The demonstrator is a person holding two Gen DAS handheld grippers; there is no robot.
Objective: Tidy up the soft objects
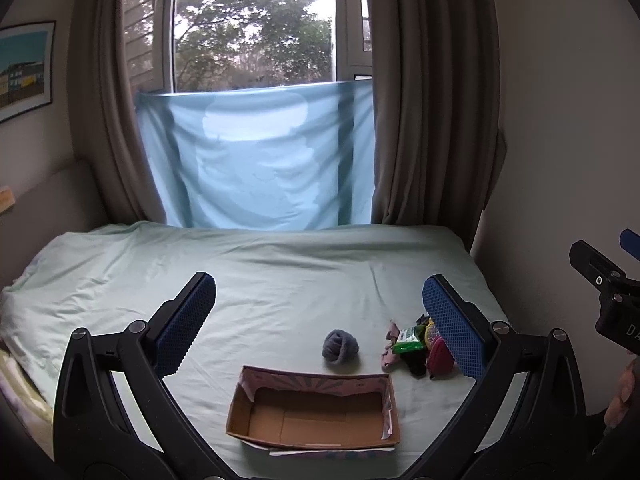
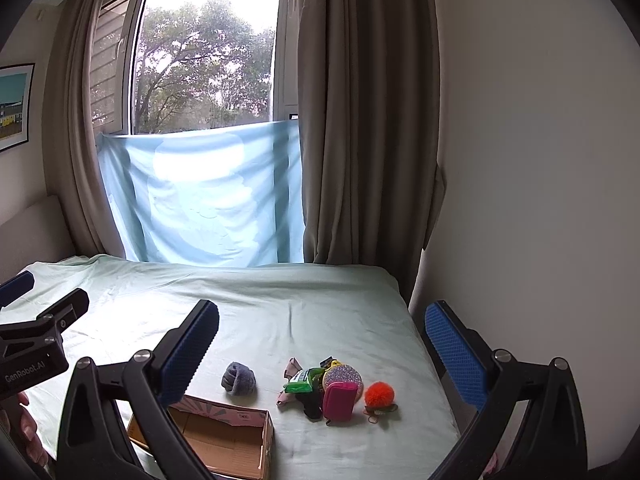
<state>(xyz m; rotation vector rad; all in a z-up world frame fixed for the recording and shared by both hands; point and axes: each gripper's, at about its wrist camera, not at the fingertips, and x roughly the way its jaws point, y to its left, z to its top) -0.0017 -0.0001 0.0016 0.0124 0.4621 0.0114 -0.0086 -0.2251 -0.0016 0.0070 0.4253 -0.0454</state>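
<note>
An open cardboard box (image 1: 316,412) (image 2: 224,436) lies on the pale green bed sheet (image 1: 260,272) (image 2: 280,320), with nothing in it. Just beyond it sits a grey rolled sock (image 1: 340,347) (image 2: 239,378). To its right lies a small heap: a pink cloth (image 2: 290,370), a green packet (image 1: 407,340) (image 2: 300,381), a glittery round pad (image 2: 343,376), a magenta pouch (image 1: 439,356) (image 2: 340,400), a black piece (image 2: 312,404) and an orange pompom (image 2: 379,394). My left gripper (image 1: 320,308) hangs open above the box. My right gripper (image 2: 322,340) hangs open above the heap. Neither holds anything.
The bed reaches to a window with brown curtains (image 2: 360,120) and a light blue cloth (image 1: 260,160) hung across it. A plain wall (image 2: 540,160) borders the bed's right edge. A headboard (image 1: 52,200) stands at the left. A hand (image 1: 620,396) shows at the right edge.
</note>
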